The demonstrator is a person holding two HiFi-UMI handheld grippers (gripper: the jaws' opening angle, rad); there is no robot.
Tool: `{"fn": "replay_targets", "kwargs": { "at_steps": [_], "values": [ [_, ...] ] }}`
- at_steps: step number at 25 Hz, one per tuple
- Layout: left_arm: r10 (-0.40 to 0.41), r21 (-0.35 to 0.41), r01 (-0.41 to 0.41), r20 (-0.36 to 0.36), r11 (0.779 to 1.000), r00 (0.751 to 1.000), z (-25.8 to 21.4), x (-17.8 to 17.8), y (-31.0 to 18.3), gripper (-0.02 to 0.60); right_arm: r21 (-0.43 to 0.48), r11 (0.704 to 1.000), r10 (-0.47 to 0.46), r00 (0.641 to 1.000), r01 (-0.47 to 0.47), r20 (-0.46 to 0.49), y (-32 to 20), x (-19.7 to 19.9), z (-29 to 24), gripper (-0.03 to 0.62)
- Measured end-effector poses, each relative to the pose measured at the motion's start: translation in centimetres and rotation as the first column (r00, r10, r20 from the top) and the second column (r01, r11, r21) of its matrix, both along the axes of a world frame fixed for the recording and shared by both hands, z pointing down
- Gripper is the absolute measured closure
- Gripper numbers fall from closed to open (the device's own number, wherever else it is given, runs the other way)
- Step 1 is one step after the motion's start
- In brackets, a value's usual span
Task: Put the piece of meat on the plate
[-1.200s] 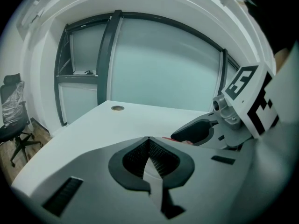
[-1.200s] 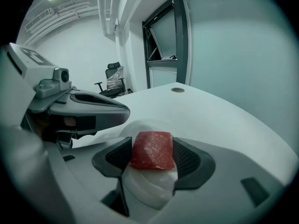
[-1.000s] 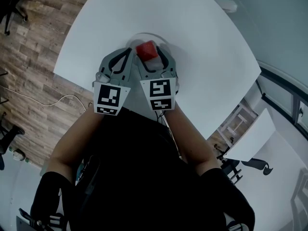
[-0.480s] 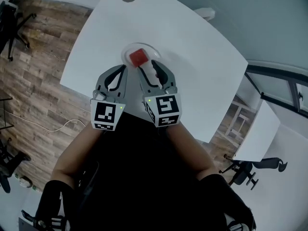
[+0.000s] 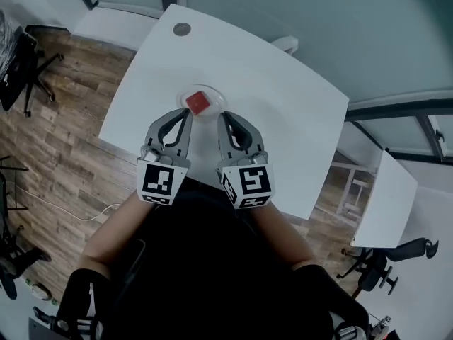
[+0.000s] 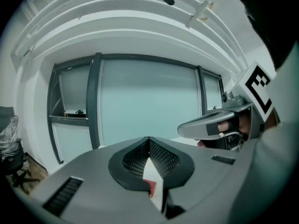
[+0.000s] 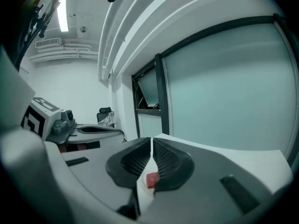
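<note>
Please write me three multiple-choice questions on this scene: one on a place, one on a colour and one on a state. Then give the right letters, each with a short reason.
1. Where does the piece of meat lie?
A. on the plate
B. in a bowl
C. between the fingers of a gripper

2. What colour is the piece of meat?
A. green
B. red
C. yellow

3. How do the fingers of the left gripper stand?
A. wide apart
B. clamped on the meat
C. together, with nothing held between them

Right letters:
1 A: the head view shows the meat inside the plate's rim.
2 B: the meat looks red in all three views.
3 C: the left gripper view shows the fingertips meeting, with the meat only seen beyond them.
</note>
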State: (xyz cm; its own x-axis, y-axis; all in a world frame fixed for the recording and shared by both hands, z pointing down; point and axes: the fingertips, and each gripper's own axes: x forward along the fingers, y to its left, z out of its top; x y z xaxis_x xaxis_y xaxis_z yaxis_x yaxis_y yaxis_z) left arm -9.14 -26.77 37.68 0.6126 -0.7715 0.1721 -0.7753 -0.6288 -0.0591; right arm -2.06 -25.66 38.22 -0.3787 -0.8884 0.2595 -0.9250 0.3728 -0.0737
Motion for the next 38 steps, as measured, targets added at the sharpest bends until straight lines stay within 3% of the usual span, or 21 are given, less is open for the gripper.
{"fn": "replay_targets", "kwargs": {
  "at_steps": [8,16,25,38],
  "values": [
    [-0.017,0.052,0.019,-0.038,0.998,0.999,-4.2,2.3,3.8,0.589,0.128,0.991,-0.045,0.998,0.038,0.05,3.2,1.7,-5.3,0.591],
    [-0.043,0.086,0.048,-0.053,0.995,0.998,-6.5,4.7,6.4,0.589,0.21,0.975,-0.089,0.994,0.074,0.063,5.8,3.9,-7.0,0.592],
    [-0.071,0.087,0.076,-0.06,0.993,0.996,-5.9,5.7,9.3,0.589,0.243,0.963,-0.145,0.985,0.119,0.091,8.4,4.1,-6.8,0.592],
    [-0.08,0.074,0.085,-0.061,0.994,0.995,-5.3,5.9,10.3,0.589,0.237,0.96,-0.17,0.984,0.151,0.061,9.6,3.6,-6.4,0.592]
  ]
}}
